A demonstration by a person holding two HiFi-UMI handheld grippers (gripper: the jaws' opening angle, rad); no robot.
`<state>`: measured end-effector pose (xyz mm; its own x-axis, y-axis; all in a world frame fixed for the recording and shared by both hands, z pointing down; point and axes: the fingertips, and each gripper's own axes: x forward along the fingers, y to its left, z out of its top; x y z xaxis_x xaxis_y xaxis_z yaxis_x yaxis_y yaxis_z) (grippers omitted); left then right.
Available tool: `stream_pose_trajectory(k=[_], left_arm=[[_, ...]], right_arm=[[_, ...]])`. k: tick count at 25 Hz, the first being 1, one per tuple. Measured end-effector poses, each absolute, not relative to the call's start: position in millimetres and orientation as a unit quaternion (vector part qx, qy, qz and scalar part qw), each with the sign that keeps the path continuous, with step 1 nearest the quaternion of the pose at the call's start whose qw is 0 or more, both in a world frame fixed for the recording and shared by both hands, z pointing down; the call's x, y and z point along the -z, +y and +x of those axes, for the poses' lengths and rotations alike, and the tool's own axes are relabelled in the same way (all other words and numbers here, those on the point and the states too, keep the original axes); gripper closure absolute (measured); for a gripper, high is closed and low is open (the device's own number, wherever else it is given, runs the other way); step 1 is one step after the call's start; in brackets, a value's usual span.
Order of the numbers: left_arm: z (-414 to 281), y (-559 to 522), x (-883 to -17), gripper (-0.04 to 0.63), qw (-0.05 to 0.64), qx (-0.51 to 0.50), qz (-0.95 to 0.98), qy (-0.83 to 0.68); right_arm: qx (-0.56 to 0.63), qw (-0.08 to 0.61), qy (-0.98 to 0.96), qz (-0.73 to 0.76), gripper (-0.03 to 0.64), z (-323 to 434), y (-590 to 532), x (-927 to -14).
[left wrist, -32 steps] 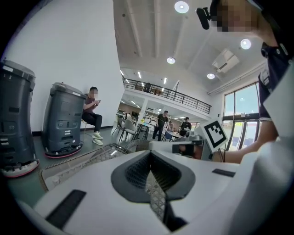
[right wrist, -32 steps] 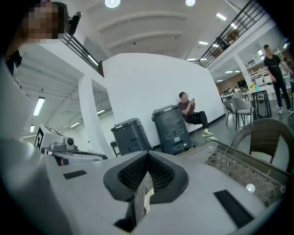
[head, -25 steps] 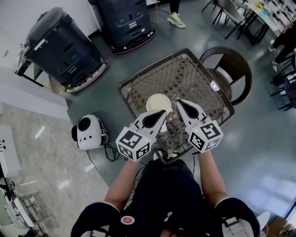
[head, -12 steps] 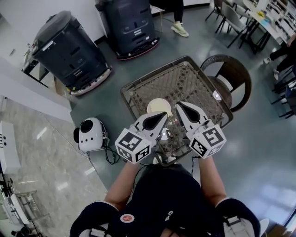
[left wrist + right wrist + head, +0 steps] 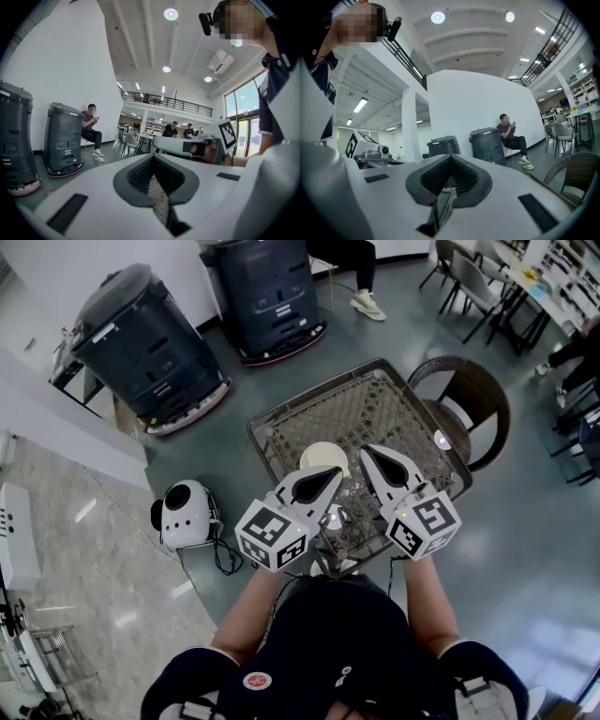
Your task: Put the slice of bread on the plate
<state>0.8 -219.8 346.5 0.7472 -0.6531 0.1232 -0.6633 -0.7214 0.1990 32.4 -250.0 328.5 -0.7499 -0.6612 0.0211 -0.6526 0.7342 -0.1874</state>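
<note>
Progress is hard to judge from here: the plate (image 5: 314, 450) sits on the woven surface (image 5: 375, 399), pale and round, its near edge covered by the tip of the left gripper (image 5: 329, 472) in the head view, and no slice of bread can be told apart from it. The disc looks one even cream colour, so the bread may already lie on it and blend in, or it may be hidden beneath the grippers; I cannot say which. Both grippers hang above the near side of the surface, side by side, pointing about level out over it. The left gripper's fingers are pressed together with nothing between them, and the right gripper (image 5: 368, 452) shows the same in its own view, fingers together and empty, so nothing is being carried. If the bread is not yet on the plate, the whole job is left: find it, take it, lay it down. Between the grippers a few small shiny things (image 5: 339, 512) lie on the surface, too small to name. The plate is the only dish in view
</note>
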Motion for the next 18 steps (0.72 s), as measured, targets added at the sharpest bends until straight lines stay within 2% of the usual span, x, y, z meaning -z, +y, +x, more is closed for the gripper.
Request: stream_pose_trajectory(k=[18], left_arm=[[6.0, -214.4, -348.0, 0.589, 0.119, -0.027, 0.929, -0.35]], right_arm=[[0.092, 0.025, 0.927, -0.364, 0.611, 42.0, -246.7, -324.3]])
